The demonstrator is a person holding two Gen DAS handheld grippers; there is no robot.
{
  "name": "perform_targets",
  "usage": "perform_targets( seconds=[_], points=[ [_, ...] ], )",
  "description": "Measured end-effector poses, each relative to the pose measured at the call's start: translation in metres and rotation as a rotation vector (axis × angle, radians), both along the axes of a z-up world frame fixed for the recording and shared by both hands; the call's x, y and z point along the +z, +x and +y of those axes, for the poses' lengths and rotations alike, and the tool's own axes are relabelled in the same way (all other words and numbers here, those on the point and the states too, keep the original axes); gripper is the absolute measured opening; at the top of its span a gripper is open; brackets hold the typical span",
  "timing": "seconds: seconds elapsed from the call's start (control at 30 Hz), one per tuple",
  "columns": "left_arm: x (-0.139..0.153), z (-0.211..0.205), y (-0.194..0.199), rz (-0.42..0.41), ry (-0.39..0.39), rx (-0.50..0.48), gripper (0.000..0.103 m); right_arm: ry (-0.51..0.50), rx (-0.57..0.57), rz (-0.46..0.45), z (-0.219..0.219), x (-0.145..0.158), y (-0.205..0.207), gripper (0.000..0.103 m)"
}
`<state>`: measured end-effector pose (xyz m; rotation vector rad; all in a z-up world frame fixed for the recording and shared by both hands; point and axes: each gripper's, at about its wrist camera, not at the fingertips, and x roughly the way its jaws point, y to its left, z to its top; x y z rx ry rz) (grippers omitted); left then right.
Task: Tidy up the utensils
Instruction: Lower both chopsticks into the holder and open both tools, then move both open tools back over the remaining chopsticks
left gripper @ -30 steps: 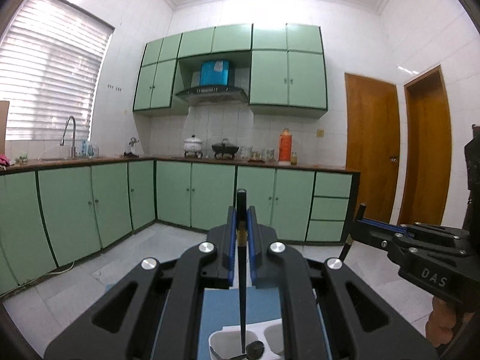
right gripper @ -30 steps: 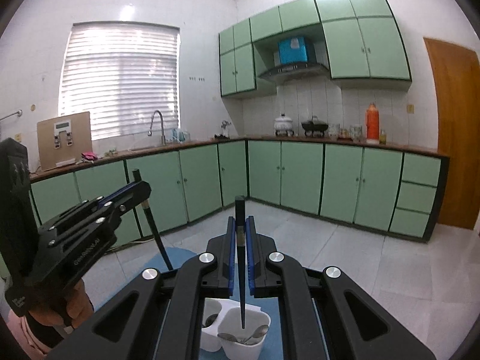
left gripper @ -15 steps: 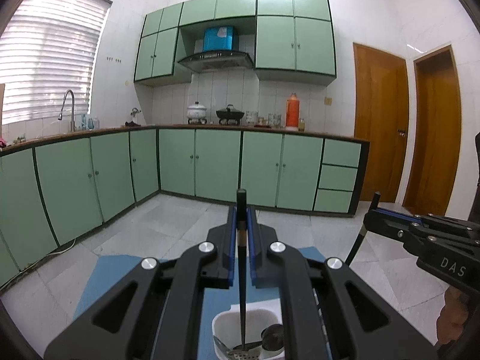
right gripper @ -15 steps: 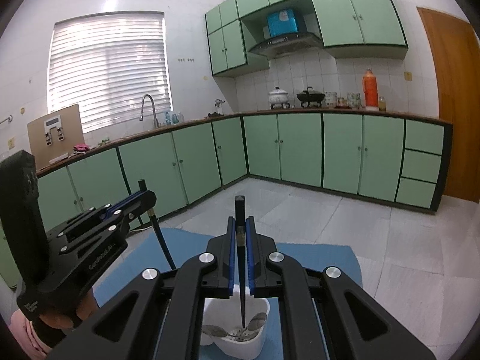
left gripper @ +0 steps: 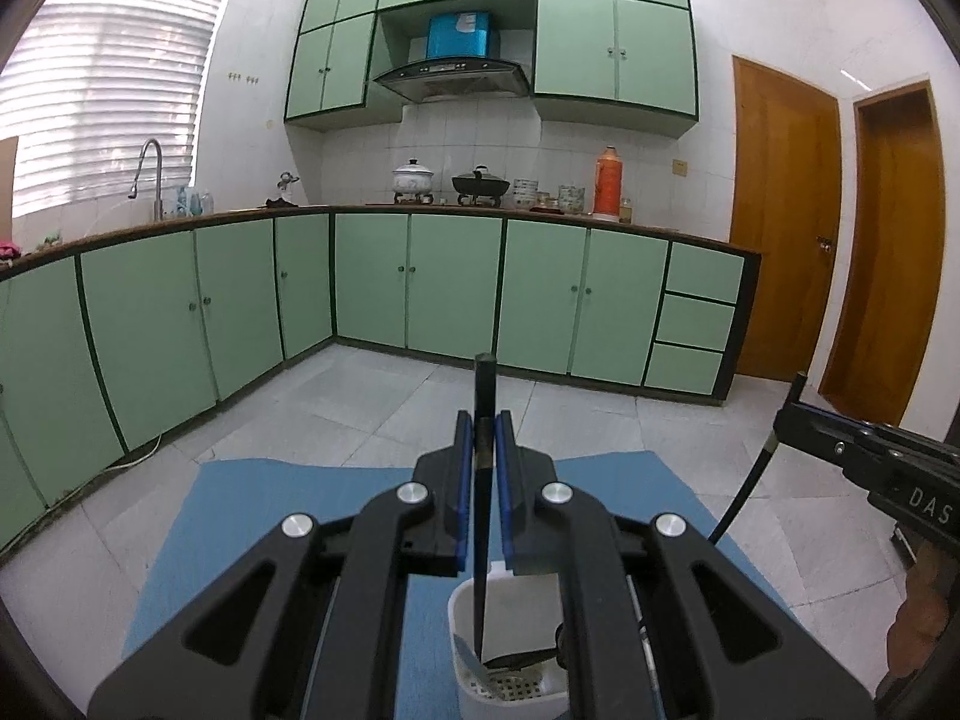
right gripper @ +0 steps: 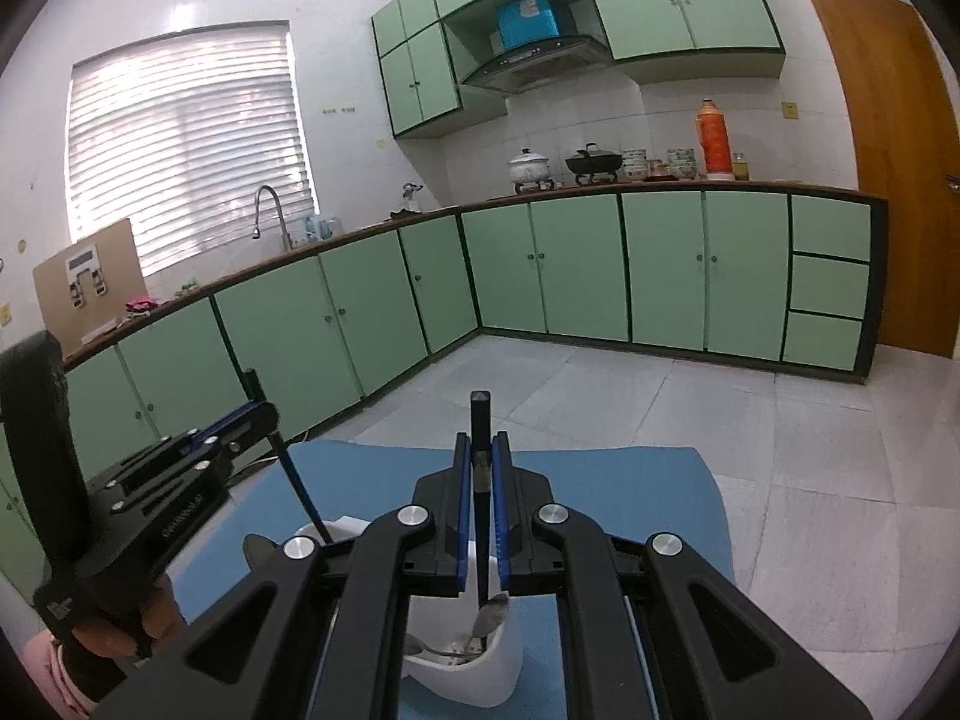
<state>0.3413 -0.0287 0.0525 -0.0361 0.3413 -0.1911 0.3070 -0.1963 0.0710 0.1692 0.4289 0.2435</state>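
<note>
- The blue mat [left gripper: 252,516] lay spread flat on the grey tiled floor, well in front of the green kitchen cabinets [left gripper: 456,288], and carried the white holder.
- The white utensil holder [left gripper: 510,687] stood on the mat; in the left wrist view one compartment showed a perforated bottom and a dark spoon bowl lying in it. In the right wrist view the compartment below that claw held metal spoons [right gripper: 489,618].
- The left claw [left gripper: 483,480] was closed almost fully, its blue pads pinching a black chopstick [left gripper: 482,540] near its upper end. The stick hung close to upright, its top poking above the pads and its thin tip reaching down inside the holder's rim. Whether the tip touched the bottom could not be told.
- The right claw [right gripper: 481,480] was likewise nearly closed, gripping a second black chopstick [right gripper: 481,546] in the same way, with the tip down over the compartment of spoons, just beside a spoon bowl.
- From the right wrist view the left claw appeared at the left edge, a person's hand [right gripper: 114,639] wrapped round its handle, its chopstick slanting into the holder's far compartment.
</note>
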Motion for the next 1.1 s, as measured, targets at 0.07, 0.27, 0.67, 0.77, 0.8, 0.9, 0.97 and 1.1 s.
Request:
perform_targets(
  seconds=[0.07,0.27,0.67,0.77,0.8,0.9,0.97,1.1],
  points=[
    [0.003,0.001,-0.004,-0.007,-0.002,0.001,0.013,-0.005,-0.011,0.003,-0.001,0.001,-0.001,0.013],
    [0.012,0.008,-0.026,-0.049,-0.018,0.017,0.055,-0.003,-0.055,-0.028,-0.011,0.005,-0.019,0.048],
    [0.016,0.032,-0.093,-0.068,-0.069,0.051,0.092,-0.055,-0.128,-0.104,-0.021,0.002,-0.091,0.081],
    [0.011,0.032,-0.113,-0.064,-0.058,0.044,0.096,-0.072,-0.140,-0.110,-0.019,-0.008,-0.115,0.087],
    [0.007,0.031,-0.123,-0.062,-0.052,0.043,0.096,-0.074,-0.144,-0.111,-0.019,-0.012,-0.122,0.090],
    [-0.003,0.029,-0.145,-0.054,-0.030,0.032,0.097,-0.082,-0.155,-0.108,-0.015,-0.023,-0.144,0.093],
    [-0.012,0.027,-0.160,-0.045,-0.018,0.024,0.098,-0.087,-0.158,-0.102,-0.012,-0.031,-0.157,0.094],
    [-0.034,0.025,-0.188,-0.009,0.013,0.011,0.098,-0.098,-0.155,-0.086,-0.003,-0.050,-0.187,0.095]
  ],
)
